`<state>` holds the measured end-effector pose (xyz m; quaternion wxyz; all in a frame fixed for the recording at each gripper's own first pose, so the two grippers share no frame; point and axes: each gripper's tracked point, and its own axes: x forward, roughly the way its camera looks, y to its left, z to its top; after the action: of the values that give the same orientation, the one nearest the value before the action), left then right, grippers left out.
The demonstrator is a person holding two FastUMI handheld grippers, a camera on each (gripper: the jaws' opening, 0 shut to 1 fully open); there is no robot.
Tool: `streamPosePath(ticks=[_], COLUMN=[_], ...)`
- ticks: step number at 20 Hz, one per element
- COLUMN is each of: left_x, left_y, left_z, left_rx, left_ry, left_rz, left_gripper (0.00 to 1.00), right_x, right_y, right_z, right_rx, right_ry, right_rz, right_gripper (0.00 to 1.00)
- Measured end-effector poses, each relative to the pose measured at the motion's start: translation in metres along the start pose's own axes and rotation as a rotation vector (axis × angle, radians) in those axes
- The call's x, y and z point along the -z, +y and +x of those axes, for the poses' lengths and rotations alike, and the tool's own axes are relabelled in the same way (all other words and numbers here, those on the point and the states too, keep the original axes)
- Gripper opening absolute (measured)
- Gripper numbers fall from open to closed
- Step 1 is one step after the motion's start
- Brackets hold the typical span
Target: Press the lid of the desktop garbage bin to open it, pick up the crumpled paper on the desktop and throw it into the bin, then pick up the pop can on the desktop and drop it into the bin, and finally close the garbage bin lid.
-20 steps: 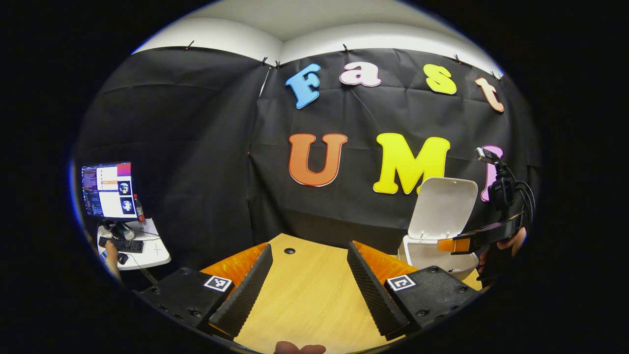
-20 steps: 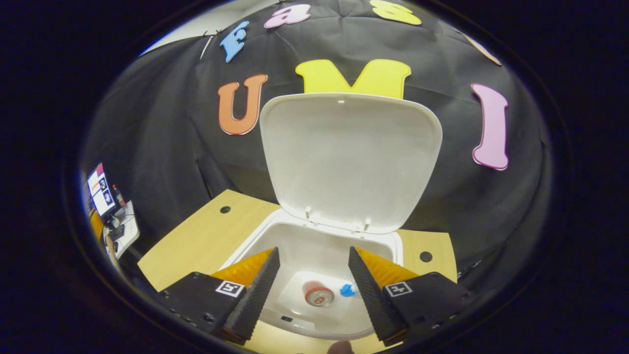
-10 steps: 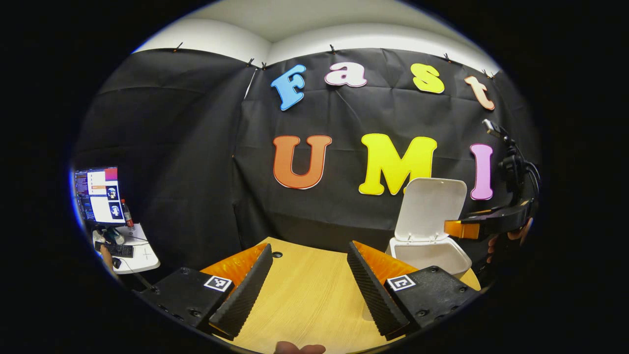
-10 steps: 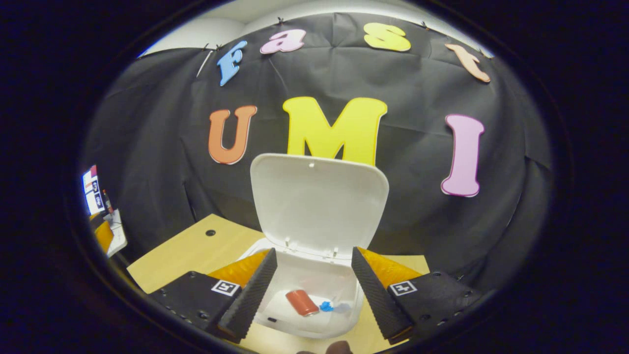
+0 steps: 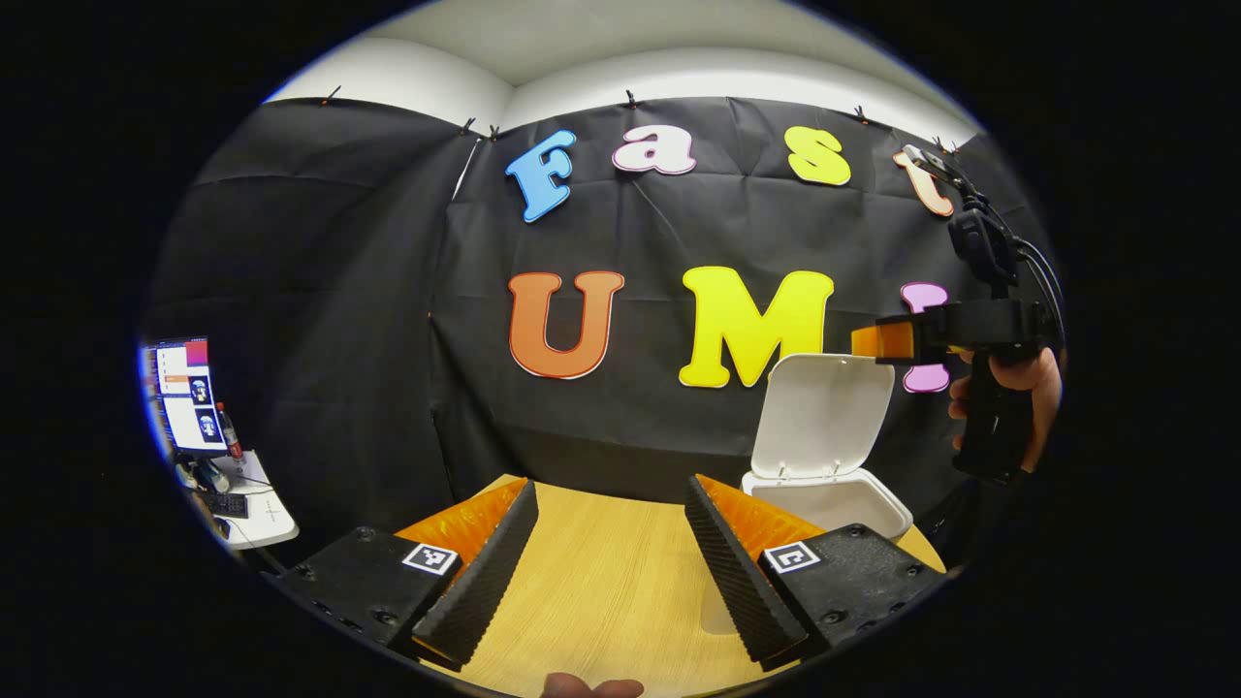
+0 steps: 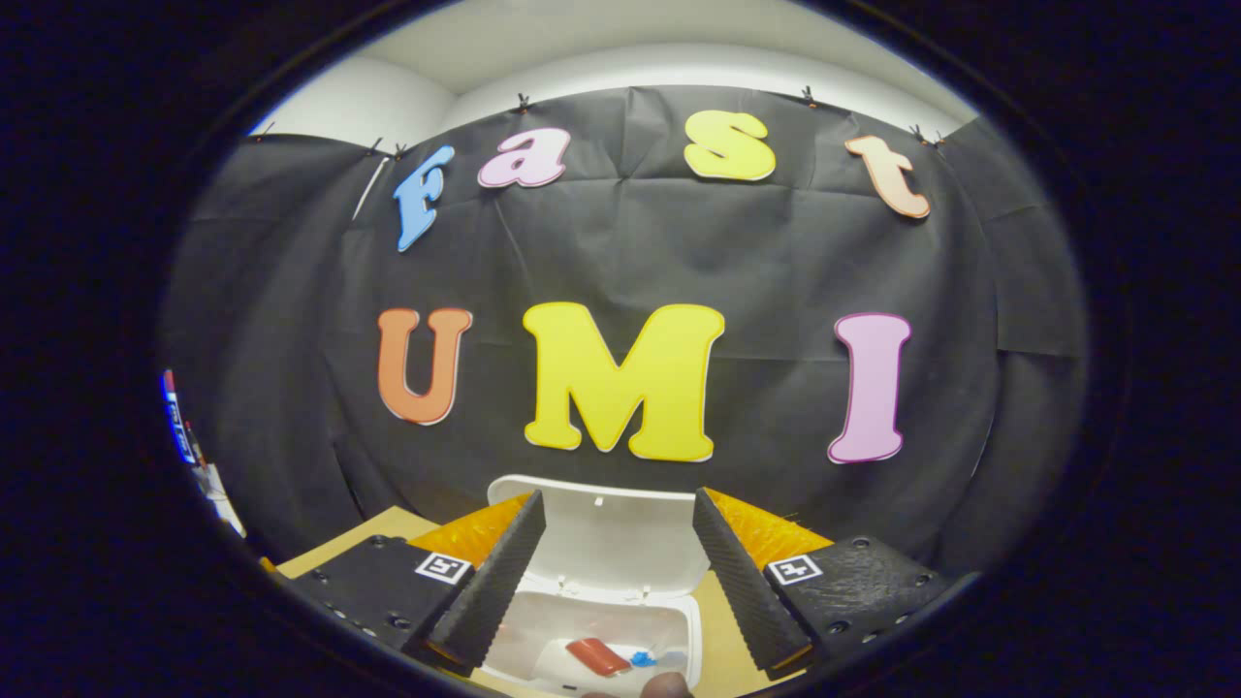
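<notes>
The white desktop bin stands at the table's far right with its lid raised upright. In the right gripper view the bin lies below and ahead, lid up. A red pop can lies on its side inside, with a small blue scrap of the paper beside it. My right gripper is open, empty and high above the bin. The left gripper view shows that right gripper held by a hand above the lid's top edge. My left gripper is open over bare tabletop.
The wooden table stretches ahead of my left gripper. Off to the left, a small white side desk carries a monitor, a keyboard and a bottle. Black cloth walls close off the back.
My right gripper has risen well above the bin and pulled back, so the bin shrinks low in its view. The can now lies on its side. The left gripper stays open, its view shifting slightly.
</notes>
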<state>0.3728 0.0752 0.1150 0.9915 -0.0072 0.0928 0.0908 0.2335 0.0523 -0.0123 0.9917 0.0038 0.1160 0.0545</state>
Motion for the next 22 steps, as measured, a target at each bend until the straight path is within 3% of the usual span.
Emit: streamPosePath(ticks=[6, 11, 16, 22], left_x=[-0.019, -0.021, -0.02, -0.03], left_y=[0.016, 0.029, 0.027, 0.019], left_z=[-0.008, -0.011, -0.015, -0.024], left_rx=[-0.041, -0.079, -0.075, -0.038], left_ry=[-0.044, -0.046, -0.047, -0.078], left_rz=[0.013, -0.002, -0.015, -0.017], left_gripper=[0.98, 0.98, 0.99, 0.98], right_x=[-0.002, 0.014, 0.02, 0.049], right_y=[0.007, 0.013, 0.01, 0.011], right_z=[0.052, 0.069, 0.059, 0.011], right_rx=[0.047, 0.049, 0.046, 0.018], right_ry=[0.044, 0.099, 0.118, 0.189], right_rz=[0.01, 0.02, 0.045, 0.065], right_gripper=[0.96, 0.95, 0.96, 0.96])
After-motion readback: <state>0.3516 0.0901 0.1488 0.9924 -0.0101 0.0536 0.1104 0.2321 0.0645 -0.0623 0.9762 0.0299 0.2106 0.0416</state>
